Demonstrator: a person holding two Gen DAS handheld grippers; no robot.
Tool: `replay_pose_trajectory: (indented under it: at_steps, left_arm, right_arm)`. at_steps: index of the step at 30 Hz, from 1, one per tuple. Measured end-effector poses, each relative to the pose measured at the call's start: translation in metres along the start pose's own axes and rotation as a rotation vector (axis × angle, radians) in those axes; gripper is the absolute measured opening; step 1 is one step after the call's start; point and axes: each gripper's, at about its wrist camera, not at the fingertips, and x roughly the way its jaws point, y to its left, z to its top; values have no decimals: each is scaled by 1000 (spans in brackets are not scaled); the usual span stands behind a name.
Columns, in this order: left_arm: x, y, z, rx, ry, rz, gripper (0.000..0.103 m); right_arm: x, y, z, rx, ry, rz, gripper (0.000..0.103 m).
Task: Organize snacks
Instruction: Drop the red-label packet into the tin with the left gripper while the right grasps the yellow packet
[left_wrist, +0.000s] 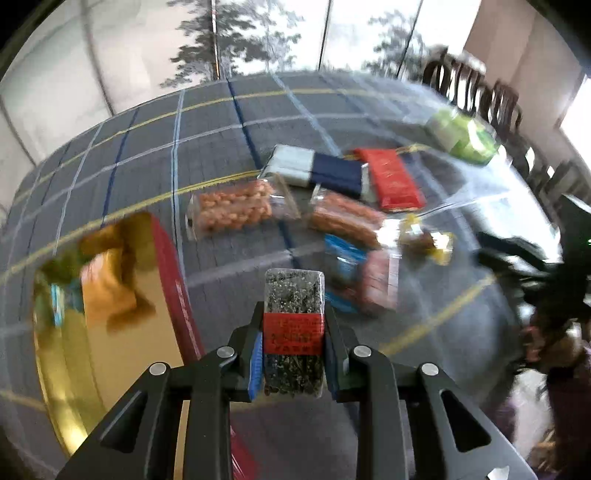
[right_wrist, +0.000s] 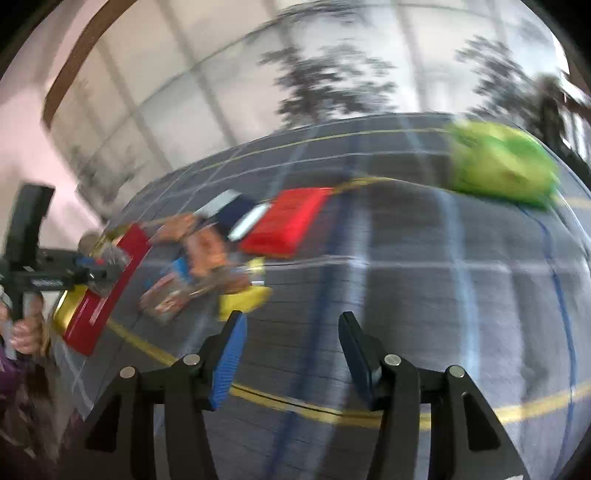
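Currently the left gripper (left_wrist: 293, 354) is clamped on a clear-wrapped dark seaweed snack bar with a red label (left_wrist: 294, 317), held above the checked grey tablecloth (left_wrist: 221, 122). Beside it, the gold-lined red tin box (left_wrist: 173, 273) contains blurred orange and blue packets (left_wrist: 99, 284). The right gripper (right_wrist: 291, 350) stands apart, holding nothing.

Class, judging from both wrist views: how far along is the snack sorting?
Done: some packets already lie in the gold tin. In hand: the left gripper is shut on a dark seaweed snack. Left: the peanut pack, red packet and green bag remain on the tablecloth; the right gripper is empty.
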Motion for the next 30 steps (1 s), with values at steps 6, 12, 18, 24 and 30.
replay_pose_trajectory:
  at_steps: [6,12,18,24,30]
  left_arm:
    - [-38,0,-24,-49,-53,18,23]
    - [-58,10,-40,-73,-65,56,23]
    - [-68,25,-55,-115,-71,81,24]
    - [-78,62,-68,-209,-83,121,23]
    - [-76,89,-80,-252,-73,160,23]
  right_arm:
    - [28,28,17,-158,59,-8,53]
    - [40,38,28,-230,85,-3,53]
    - [62,42,27,-283,154,-52,45]
    - [43,21,25,-196,81,-170,35]
    - [1,-56,21,141,-50,-288,35]
